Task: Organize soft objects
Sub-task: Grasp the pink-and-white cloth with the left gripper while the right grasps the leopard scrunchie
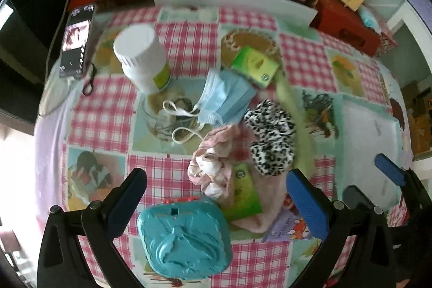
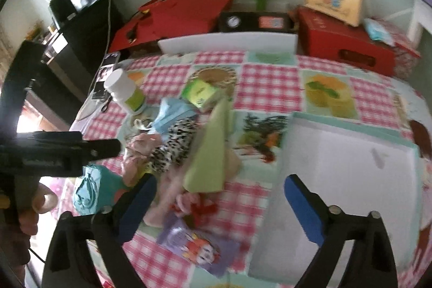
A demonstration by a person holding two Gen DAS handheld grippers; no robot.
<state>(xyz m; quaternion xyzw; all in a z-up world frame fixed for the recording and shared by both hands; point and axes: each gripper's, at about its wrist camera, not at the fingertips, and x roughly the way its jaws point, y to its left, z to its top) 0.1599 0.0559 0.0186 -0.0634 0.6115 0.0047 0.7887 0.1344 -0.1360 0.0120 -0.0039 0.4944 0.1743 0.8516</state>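
Observation:
A heap of soft things lies mid-table: a stack of blue face masks (image 1: pixel 226 99), a leopard-print scrunchie (image 1: pixel 270 136), a pink scrunchie (image 1: pixel 213 166), a pale green cloth (image 1: pixel 294 120) and a pink sock (image 1: pixel 262 207). My left gripper (image 1: pixel 216 196) hangs open above the pink scrunchie and a teal case (image 1: pixel 186 236), gripping nothing. My right gripper (image 2: pixel 221 196) is open too, over the pink sock (image 2: pixel 164 196) and the near end of the green cloth (image 2: pixel 210 153), with nothing between its pads. A white tray (image 2: pixel 345 174) lies empty just to its right.
A white bottle (image 1: pixel 140 56), a green tissue packet (image 1: pixel 255 65), a phone (image 1: pixel 77 42) and a purple printed packet (image 2: pixel 199 247) share the checked tablecloth. Red boxes (image 2: pixel 343 45) and a white board (image 2: pixel 229 42) line the far edge. A hand (image 2: pixel 40 201) holds the left gripper.

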